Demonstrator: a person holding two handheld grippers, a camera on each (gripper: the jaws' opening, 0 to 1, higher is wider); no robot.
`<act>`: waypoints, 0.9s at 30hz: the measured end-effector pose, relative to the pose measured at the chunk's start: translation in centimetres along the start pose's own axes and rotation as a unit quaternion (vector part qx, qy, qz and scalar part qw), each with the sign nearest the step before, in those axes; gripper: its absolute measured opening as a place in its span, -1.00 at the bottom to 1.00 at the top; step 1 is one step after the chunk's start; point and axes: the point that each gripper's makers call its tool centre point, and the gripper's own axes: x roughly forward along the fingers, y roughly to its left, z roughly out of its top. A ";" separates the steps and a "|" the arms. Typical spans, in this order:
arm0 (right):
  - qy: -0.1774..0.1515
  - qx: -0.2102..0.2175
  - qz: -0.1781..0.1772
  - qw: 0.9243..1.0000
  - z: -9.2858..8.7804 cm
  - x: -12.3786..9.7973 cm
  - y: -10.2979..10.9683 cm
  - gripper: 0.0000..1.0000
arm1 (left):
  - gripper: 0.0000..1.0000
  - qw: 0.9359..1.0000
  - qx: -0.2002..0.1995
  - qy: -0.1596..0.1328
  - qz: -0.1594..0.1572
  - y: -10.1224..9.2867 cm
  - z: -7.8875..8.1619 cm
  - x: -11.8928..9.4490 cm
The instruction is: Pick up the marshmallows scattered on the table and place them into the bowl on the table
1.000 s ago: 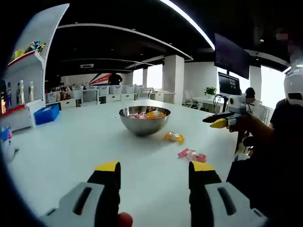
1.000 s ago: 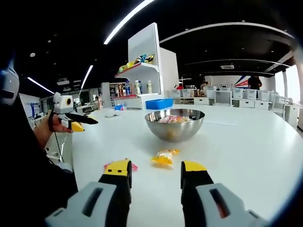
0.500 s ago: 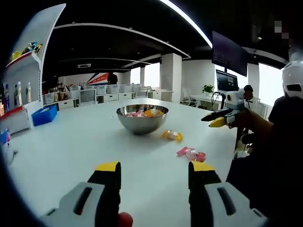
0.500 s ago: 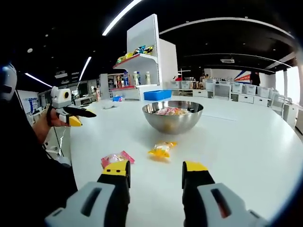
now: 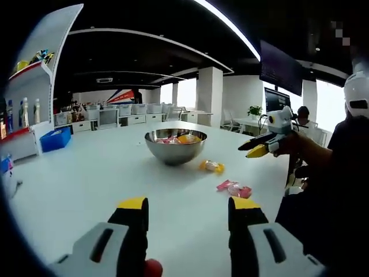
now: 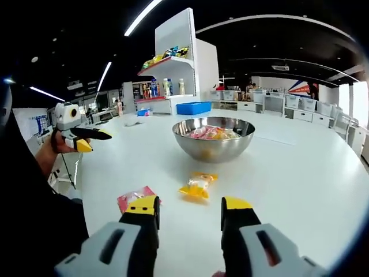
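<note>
Our left gripper (image 5: 187, 210) has its yellow-tipped jaws spread wide apart, with nothing between them, above the white worktop (image 5: 86, 179). Our right gripper (image 6: 190, 210) is spread wide too and holds nothing.

Just past the right gripper's left jaw lies a pink marshmallow packet (image 6: 134, 197) on the worktop. A yellow marshmallow packet (image 6: 198, 186) lies a little further out, between the gripper and the bowl. In the left gripper view, the pink packet is to the right, and the yellow one is nearer the bowl.

The shiny metal bowl (image 6: 213, 144) stands upright in the middle of the worktop. Inside it we see pink and yellow packets (image 6: 210, 133) piled together. Any writing on the packets is too small for us to read.

Further off, a blue bin (image 6: 194, 108) sits near a white shelf (image 6: 176, 81) with bottles and bright things on it.
</note>
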 end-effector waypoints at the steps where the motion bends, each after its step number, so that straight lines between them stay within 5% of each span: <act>1: 0.002 -0.001 0.000 1.000 0.0 0.1 0.0 -0.13 | 0.11 1.000 0.000 0.000 0.000 0.0 0.0 0.0; 13: 0.025 -0.009 0.011 1.000 0.1 2.8 -0.2 -0.12 | 0.09 1.000 -0.003 -0.003 -0.001 0.1 0.3 0.2; 27: 0.059 -0.008 0.024 0.998 -0.1 7.1 0.0 -0.14 | 0.08 1.000 -0.009 0.009 -0.001 -0.1 -1.2 0.1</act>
